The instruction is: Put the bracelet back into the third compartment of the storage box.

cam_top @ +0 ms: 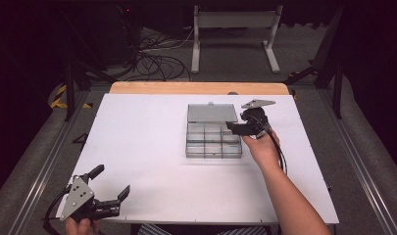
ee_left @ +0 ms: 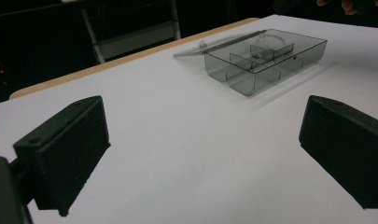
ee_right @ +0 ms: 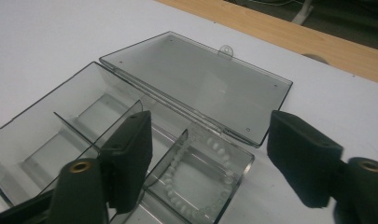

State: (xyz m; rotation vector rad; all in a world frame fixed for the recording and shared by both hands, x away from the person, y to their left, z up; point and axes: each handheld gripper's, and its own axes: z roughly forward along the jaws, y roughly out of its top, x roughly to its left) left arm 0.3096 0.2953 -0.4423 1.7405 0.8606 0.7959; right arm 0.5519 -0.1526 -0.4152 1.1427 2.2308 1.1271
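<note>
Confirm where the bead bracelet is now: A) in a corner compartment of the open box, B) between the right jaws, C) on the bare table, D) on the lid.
A: the bracelet lies coiled in a corner compartment of the box, below the open right gripper.

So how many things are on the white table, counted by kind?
Clear box with its lid open: 1
Bead bracelet in a corner compartment: 1
Claws: 2, left claw and right claw, both open
Total: 4
</note>
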